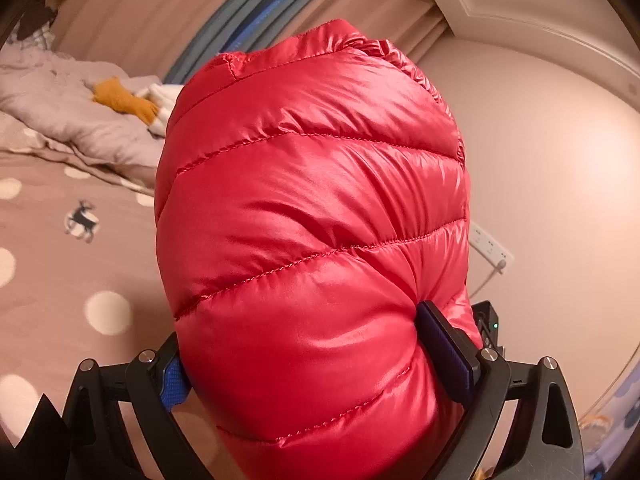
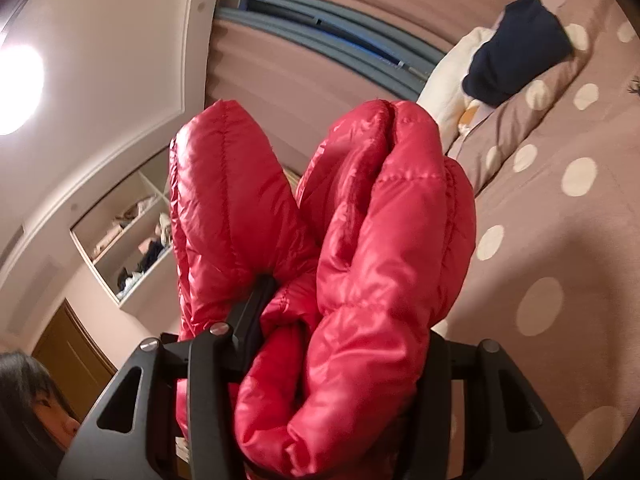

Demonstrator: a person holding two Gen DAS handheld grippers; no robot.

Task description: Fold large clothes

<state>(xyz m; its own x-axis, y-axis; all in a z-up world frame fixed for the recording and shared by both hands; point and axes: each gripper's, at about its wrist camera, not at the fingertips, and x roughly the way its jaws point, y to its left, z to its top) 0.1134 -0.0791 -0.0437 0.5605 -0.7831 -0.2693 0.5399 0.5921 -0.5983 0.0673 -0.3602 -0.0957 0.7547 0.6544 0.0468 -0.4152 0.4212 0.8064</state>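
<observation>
A shiny red quilted down jacket fills the middle of the left wrist view, held up in the air. My left gripper is shut on a thick puffed fold of it, with blue pads pressing in from both sides. In the right wrist view the same red jacket bulges up in two puffy lobes. My right gripper is shut on a bunched fold; its left finger shows, the right one is hidden behind fabric.
A bed with a brown polka-dot cover lies below. On it are a crumpled grey duvet, a mustard item, a navy garment and a cream pillow. A wall socket, a shelf niche and a person's head show.
</observation>
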